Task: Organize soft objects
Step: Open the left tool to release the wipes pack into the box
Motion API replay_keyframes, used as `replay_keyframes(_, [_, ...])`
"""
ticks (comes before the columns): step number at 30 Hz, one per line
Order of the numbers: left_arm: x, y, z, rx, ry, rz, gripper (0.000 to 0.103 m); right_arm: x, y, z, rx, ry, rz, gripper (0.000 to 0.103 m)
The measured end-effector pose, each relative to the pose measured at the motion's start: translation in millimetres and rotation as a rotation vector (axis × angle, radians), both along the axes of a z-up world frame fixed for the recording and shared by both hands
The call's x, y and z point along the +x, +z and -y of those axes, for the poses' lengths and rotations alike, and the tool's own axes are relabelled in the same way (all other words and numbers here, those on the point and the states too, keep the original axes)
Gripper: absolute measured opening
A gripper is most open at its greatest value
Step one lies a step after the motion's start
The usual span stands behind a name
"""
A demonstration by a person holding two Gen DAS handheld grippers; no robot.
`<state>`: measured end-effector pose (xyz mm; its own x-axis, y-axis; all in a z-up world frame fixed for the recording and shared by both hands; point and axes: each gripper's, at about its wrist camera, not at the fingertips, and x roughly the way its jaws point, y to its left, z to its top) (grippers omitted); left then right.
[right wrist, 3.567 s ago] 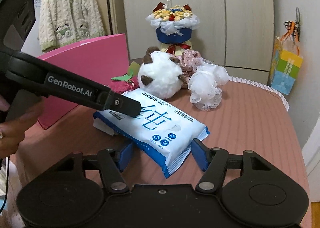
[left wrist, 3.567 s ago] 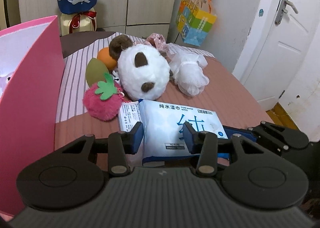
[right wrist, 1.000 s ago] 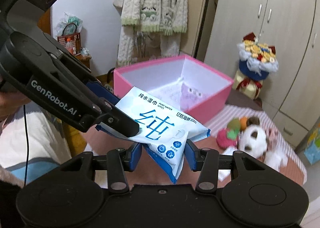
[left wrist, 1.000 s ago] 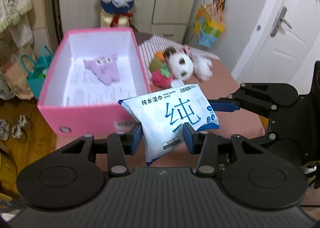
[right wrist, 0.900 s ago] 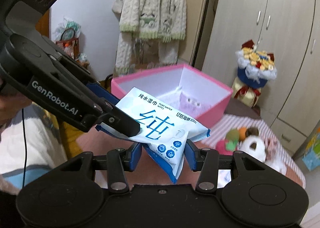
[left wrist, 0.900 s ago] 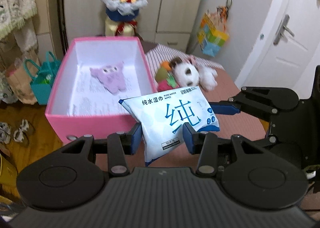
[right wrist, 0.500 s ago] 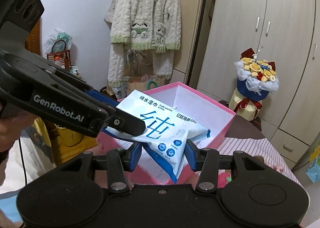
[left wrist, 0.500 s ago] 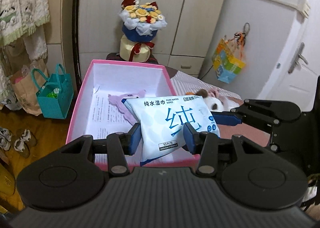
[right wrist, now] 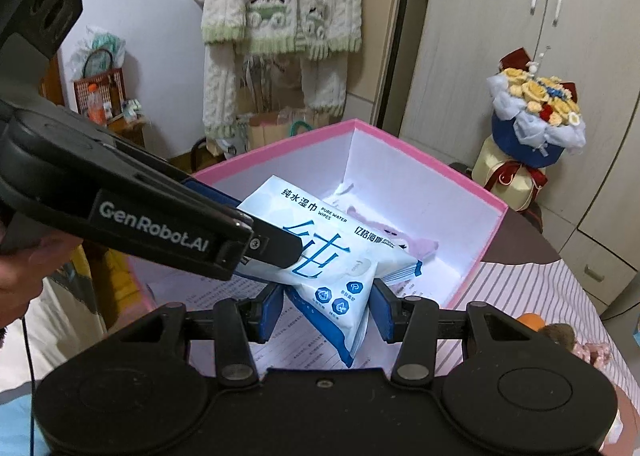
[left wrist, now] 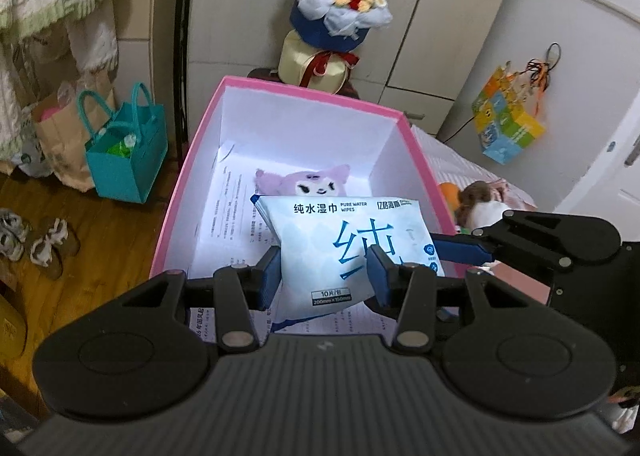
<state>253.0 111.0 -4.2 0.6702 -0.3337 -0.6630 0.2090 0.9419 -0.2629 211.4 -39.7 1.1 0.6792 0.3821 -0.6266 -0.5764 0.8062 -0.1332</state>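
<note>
Left wrist view — Item: pack of wet wipes (left wrist: 340, 240), white and blue film pouch, held in the air over the open pink box (left wrist: 420, 160). My left gripper (left wrist: 325, 276) has its fingers pressed against the near end of the pack, one on each side, film bulging between them. My right gripper (left wrist: 460, 250) comes in from the right and has the pack's right edge; I cannot tell from here how tightly. In the box: a purple plush toy (left wrist: 304, 186) lying on printed sheets (left wrist: 228, 216), partly behind the pack. Beyond the box's right wall: a white and brown plush (left wrist: 484, 212) on the striped bedcover (left wrist: 460, 164). Background: a flower bouquet (left wrist: 340, 12), a teal bag (left wrist: 124, 160) on the floor

Right wrist view — Same pack (right wrist: 320, 252), corner pointing down between my right fingers (right wrist: 384, 312), which squeeze its lower end. My left gripper (right wrist: 276, 244) enters from the left, one finger laid across the printed face. Box wall (right wrist: 488, 236) beyond; a sliver of the purple plush (right wrist: 416, 246) shows past the pack

Handling, as I judge it: light, soft, pillowy, sagging where unsupported; glossy film likely slippery, so a hold across the filled body or a sealed end seam suits better than a loose corner. Not fragile; a short drop onto the sheets beside the plush should do no harm
</note>
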Motion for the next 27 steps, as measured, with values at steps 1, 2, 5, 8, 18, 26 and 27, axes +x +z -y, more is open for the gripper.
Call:
replay_keyframes(1, [2, -2, -1, -0.005, 0.002, -0.009, 0.044, 3, -2, -1, -0.011, 0.003, -0.006, 0.053])
replay_keyframes(2, [5, -5, -2, -0.009, 0.004, -0.019, 0.044, 6, -3, -3, -0.019, 0.005, -0.013, 0.053])
replay_keyframes(5, [12, -12, -2, -0.010, 0.009, -0.041, 0.044, 14, -7, -6, -0.045, 0.006, -0.036, 0.053])
replay_keyframes(8, [16, -16, -1, 0.011, 0.040, -0.035, 0.049, 17, -11, -11, -0.090, 0.008, -0.035, 0.054])
replay_keyframes(18, [-6, 4, 5, 0.075, 0.033, 0.015, 0.060, 7, -3, -3, -0.079, 0.032, -0.040, 0.066])
replay_keyframes(26, [-52, 39, 14, 0.121, -0.001, 0.106, 0.066, -18, 17, 14, -0.031, 0.022, -0.017, 0.066])
replay_keyframes(27, [-59, 43, 16, 0.124, -0.007, 0.116, 0.067, -23, 20, 17, -0.025, 0.023, -0.014, 0.066])
